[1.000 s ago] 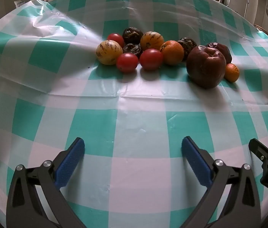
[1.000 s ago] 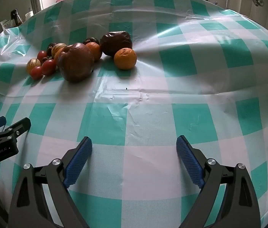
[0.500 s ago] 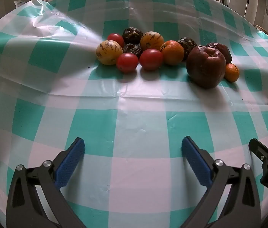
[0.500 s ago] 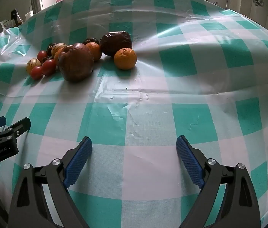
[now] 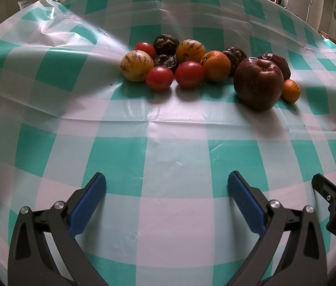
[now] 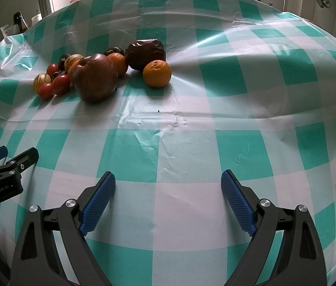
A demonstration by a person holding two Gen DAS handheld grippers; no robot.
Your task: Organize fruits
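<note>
Change: nothing has moved since the earlier frames; both tongs and all the fruit sit as before.
Left tongs (image 5: pixel 166 182): released, blue pads wide apart, empty, hovering over the green-and-white checked plastic cloth on the worktop (image 5: pixel 175 143), well short of the fruit.
Right tongs (image 6: pixel 168 183): released too, empty, just beside the left tongs.
Landmark: large wrinkled dark-red apple (image 5: pixel 258 83), nearest fruit to both tongs.
Left of apple: big orange (image 5: pixel 216 66), two red tomatoes (image 5: pixel 189 74), two yellow purple-striped round fruits (image 5: pixel 136 65), dark shrivelled round fruits (image 5: pixel 166 62), a third tomato behind.
Right of apple: small orange mandarin (image 5: pixel 290 90), just beside it.
Behind apple: dark-red wrinkled oblong fruit (image 6: pixel 145 53).
</note>
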